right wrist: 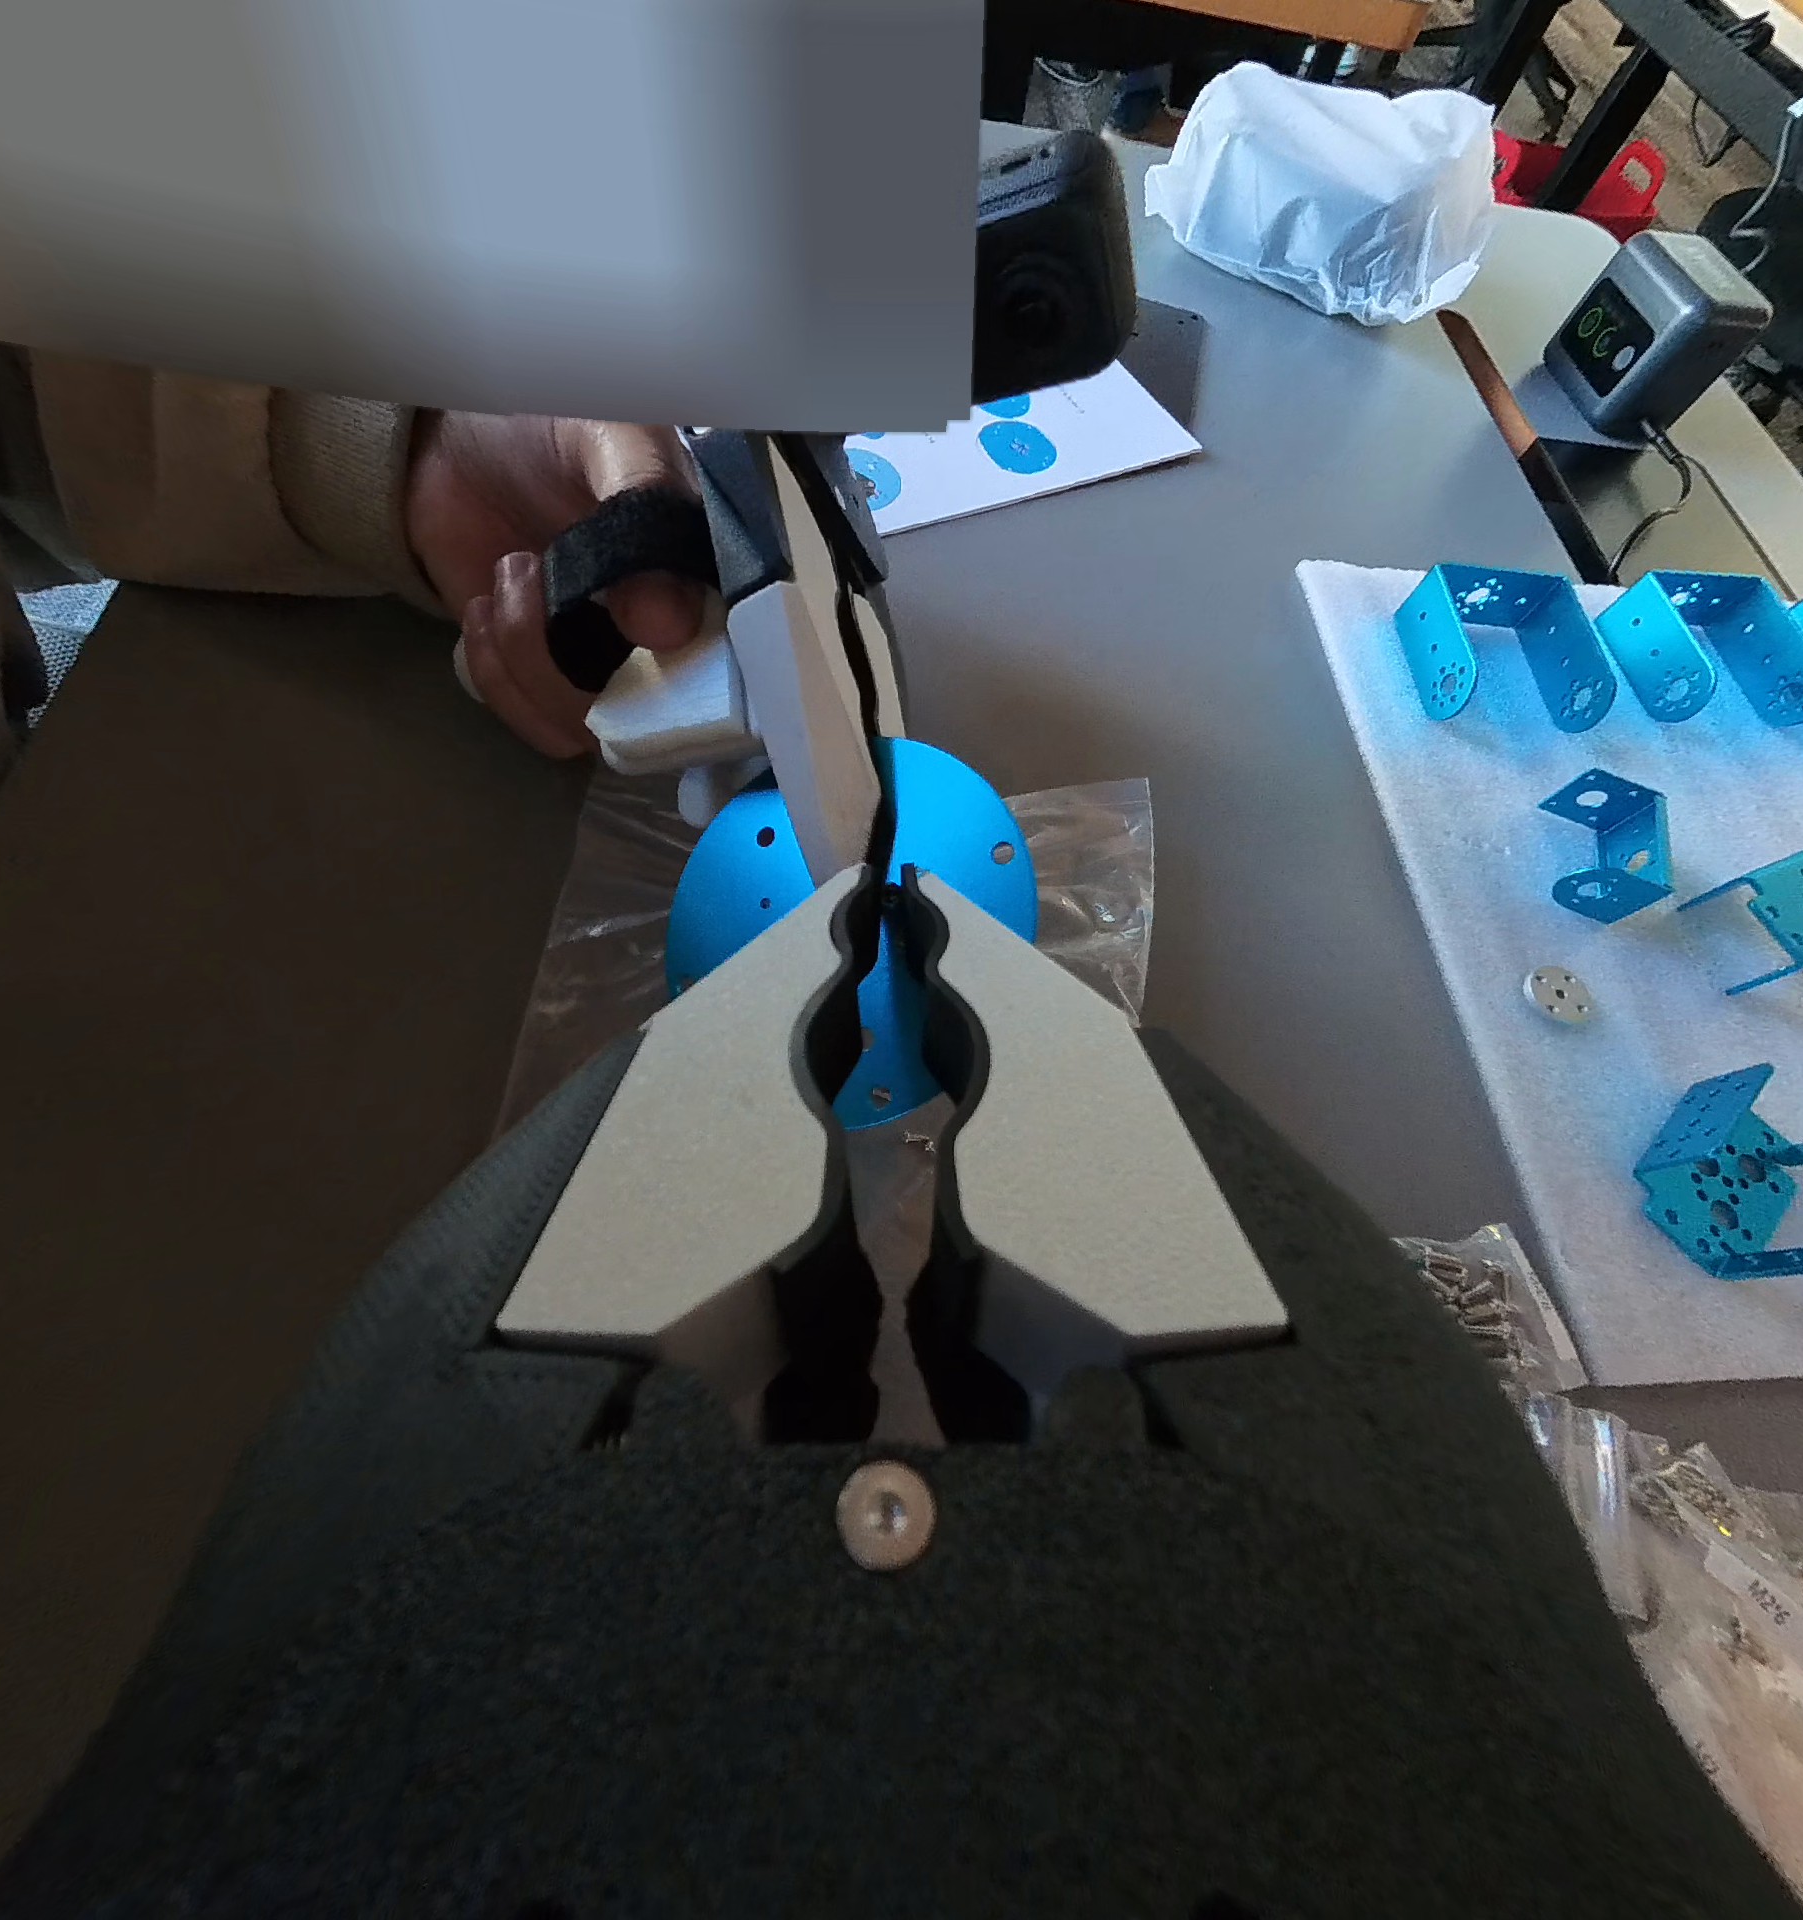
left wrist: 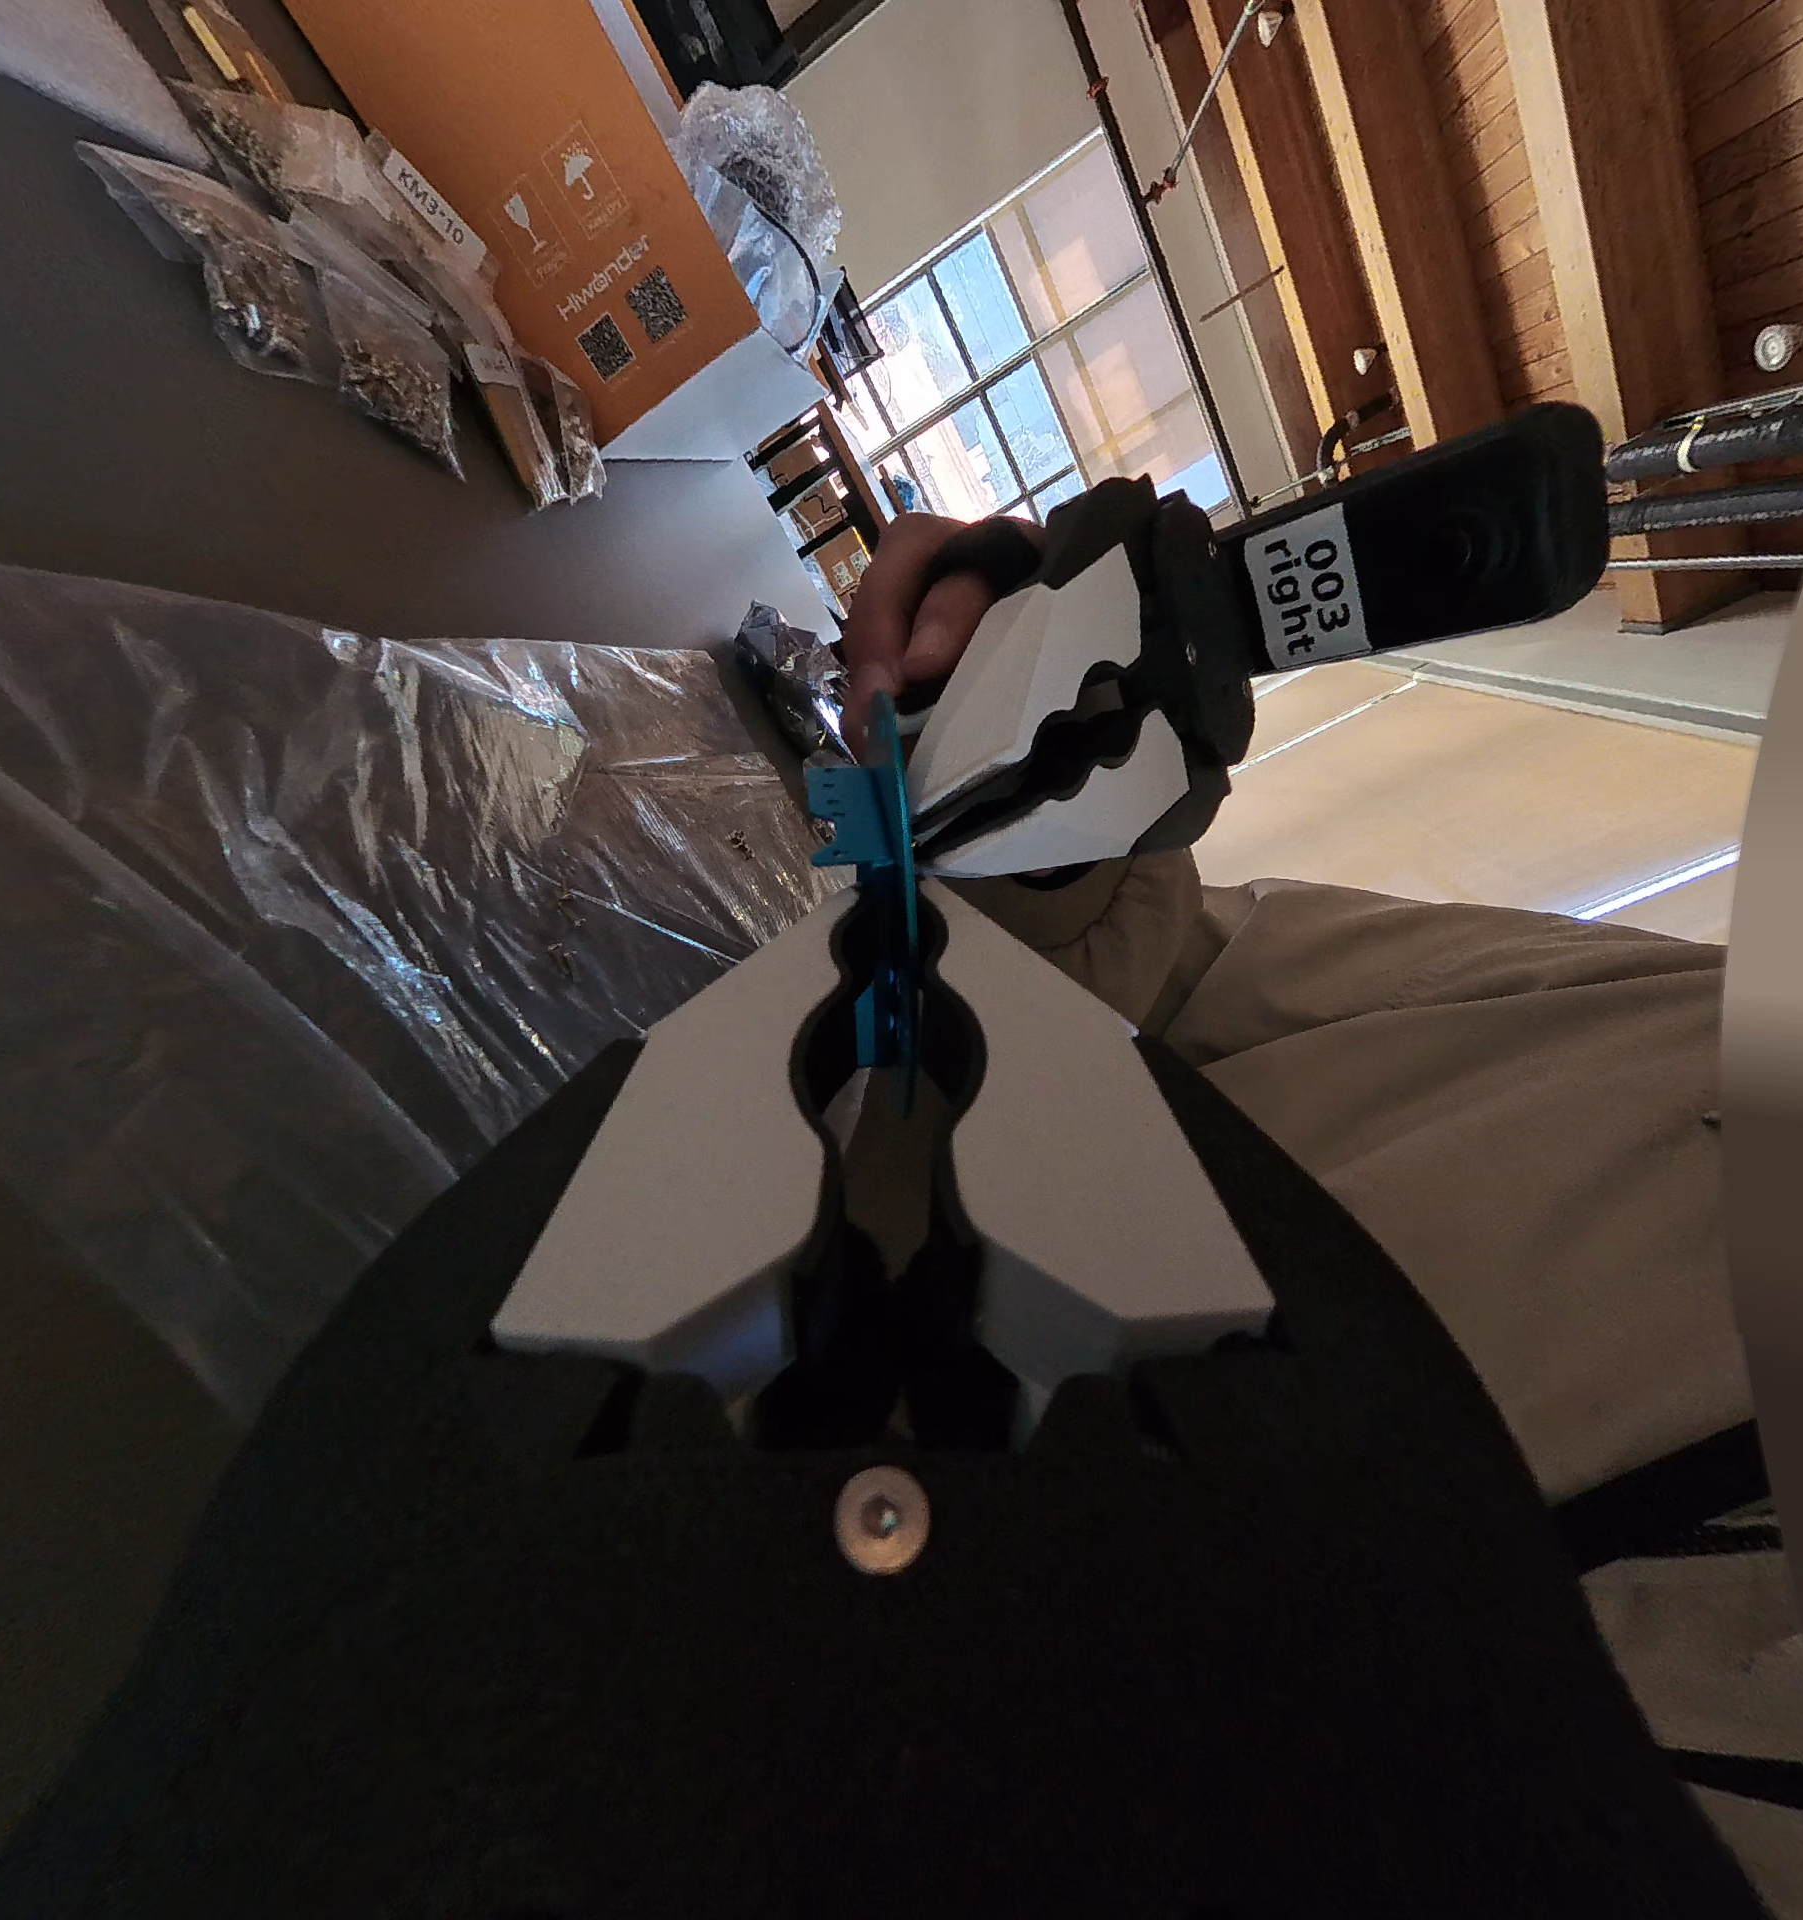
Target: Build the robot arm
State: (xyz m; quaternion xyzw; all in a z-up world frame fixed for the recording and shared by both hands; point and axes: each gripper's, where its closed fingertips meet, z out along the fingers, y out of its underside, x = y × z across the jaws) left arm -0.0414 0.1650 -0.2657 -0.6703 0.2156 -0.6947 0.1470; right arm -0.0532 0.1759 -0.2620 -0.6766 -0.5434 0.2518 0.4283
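Observation:
My left gripper (left wrist: 892,904) is shut on the rim of a round blue metal plate (left wrist: 902,821), seen edge-on, with a small blue bracket (left wrist: 845,821) on its left face. My right gripper (left wrist: 923,847) comes in from the right, its tips against the plate's other face. In the right wrist view the plate (right wrist: 731,894) faces me and the left gripper (right wrist: 869,831) grips it from above. My right gripper (right wrist: 884,883) is shut, with a small dark piece (right wrist: 892,899) pinched at its tips. I cannot tell what that piece is. The plate is held over a clear plastic bag (right wrist: 1084,883).
A white foam sheet (right wrist: 1499,935) on the right carries several blue brackets (right wrist: 1499,644). Bags of screws (right wrist: 1655,1538) lie at the near right. A printed sheet (right wrist: 1032,457), crumpled white wrap (right wrist: 1323,187) and a grey power unit (right wrist: 1645,322) sit farther back. An orange box (left wrist: 564,208) stands beyond. Both grippers' tips are close together, under 4 cm apart.

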